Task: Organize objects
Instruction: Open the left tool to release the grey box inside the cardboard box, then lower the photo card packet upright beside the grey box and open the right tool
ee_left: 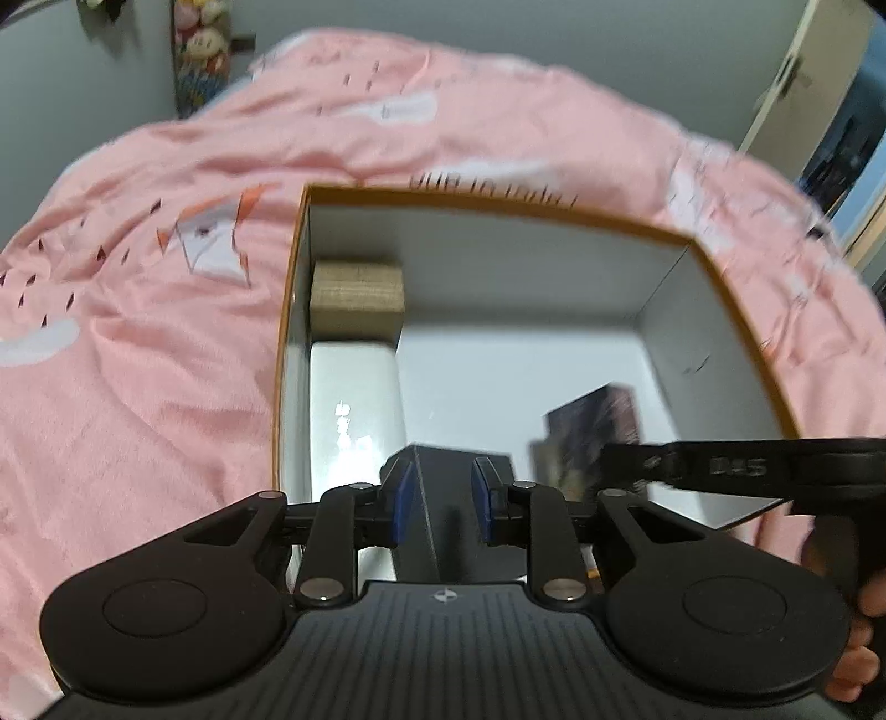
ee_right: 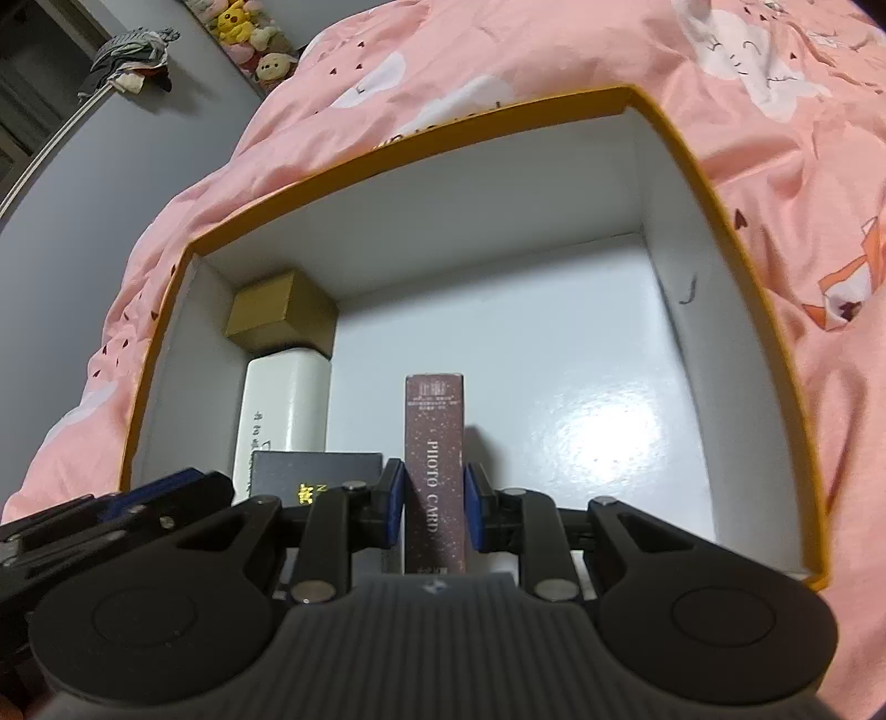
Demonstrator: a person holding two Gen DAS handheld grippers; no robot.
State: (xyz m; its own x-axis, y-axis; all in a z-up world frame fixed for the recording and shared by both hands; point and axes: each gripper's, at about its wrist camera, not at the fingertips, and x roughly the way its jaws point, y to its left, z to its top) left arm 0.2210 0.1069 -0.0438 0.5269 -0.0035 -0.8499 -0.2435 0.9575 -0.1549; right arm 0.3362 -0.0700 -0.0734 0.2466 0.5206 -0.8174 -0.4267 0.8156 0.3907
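Observation:
An open white box with an orange rim sits on a pink bedspread. Inside along its left wall lie a tan cardboard box and a white box. My left gripper is shut on a black box, which also shows in the right wrist view, low in the box's near left part. My right gripper is shut on a maroon "PHOTO CARD" box, held upright beside the black box. The right gripper also shows in the left wrist view.
The pink patterned bedspread surrounds the box. Plush toys sit at the bed's far edge by a grey wall. A cupboard door stands at the right. The box floor's right half is bare white.

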